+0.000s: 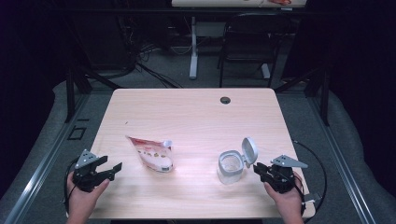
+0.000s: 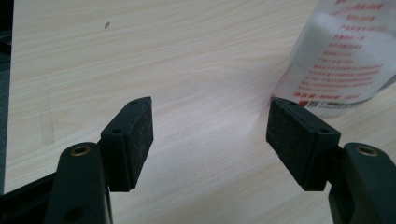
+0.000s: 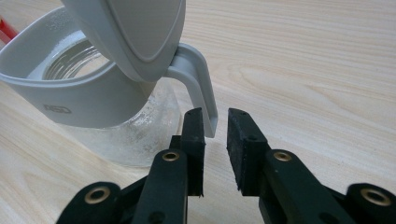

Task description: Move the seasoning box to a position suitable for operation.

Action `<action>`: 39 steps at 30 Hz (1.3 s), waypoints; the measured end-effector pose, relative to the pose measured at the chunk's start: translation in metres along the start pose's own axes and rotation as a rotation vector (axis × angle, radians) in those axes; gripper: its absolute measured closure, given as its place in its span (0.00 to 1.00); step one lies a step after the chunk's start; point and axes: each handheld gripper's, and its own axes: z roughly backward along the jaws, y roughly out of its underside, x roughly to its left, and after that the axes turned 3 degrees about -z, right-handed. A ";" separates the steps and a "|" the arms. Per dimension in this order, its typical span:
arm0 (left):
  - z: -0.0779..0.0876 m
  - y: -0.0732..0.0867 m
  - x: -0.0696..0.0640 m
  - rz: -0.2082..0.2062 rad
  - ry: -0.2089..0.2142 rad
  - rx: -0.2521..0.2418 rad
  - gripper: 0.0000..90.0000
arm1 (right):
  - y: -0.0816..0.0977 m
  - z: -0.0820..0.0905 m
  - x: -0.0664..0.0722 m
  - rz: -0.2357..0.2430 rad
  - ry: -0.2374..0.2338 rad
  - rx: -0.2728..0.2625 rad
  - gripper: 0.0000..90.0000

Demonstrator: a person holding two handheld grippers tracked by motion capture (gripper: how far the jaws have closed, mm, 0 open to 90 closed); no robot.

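A frosted glass jar (image 1: 230, 166) with grey hinged lid (image 1: 249, 150) raised is noted lower right on the pale woodgrain worktop (image 1: 196, 116). Right gripper (image 3: 215, 122) jaws are released beside its handle (image 3: 201, 84). Left gripper (image 2: 210, 128) jaws are parted near a glossy pouch (image 1: 152, 153).

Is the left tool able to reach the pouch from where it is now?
Probably yes. The left tool is open, and bare table lies between it and the pouch, which lies close by with nothing in the way.
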 end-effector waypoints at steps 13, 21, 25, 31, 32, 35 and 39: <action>0.006 -0.022 -0.003 -0.009 -0.009 -0.036 0.21 | 0.001 0.003 -0.002 -0.012 -0.004 -0.009 0.84; 0.006 -0.036 -0.001 0.027 -0.075 -0.044 0.18 | 0.001 0.004 -0.003 -0.014 -0.003 -0.008 0.84; 0.006 -0.040 0.001 0.038 -0.087 -0.047 0.18 | 0.001 0.004 -0.003 -0.016 -0.005 -0.008 0.83; 0.008 -0.053 -0.003 0.019 -0.159 -0.067 0.20 | 0.001 0.004 -0.004 -0.018 -0.005 -0.013 0.83; 0.008 -0.055 -0.003 0.017 -0.161 -0.071 0.20 | 0.001 0.004 -0.004 -0.018 -0.005 -0.013 0.83; 0.007 -0.060 -0.004 0.031 -0.176 -0.064 0.20 | 0.001 0.004 -0.004 -0.018 -0.008 -0.015 0.82; 0.004 -0.066 -0.004 0.040 -0.161 -0.045 0.22 | 0.002 0.005 -0.003 -0.020 -0.001 -0.018 0.82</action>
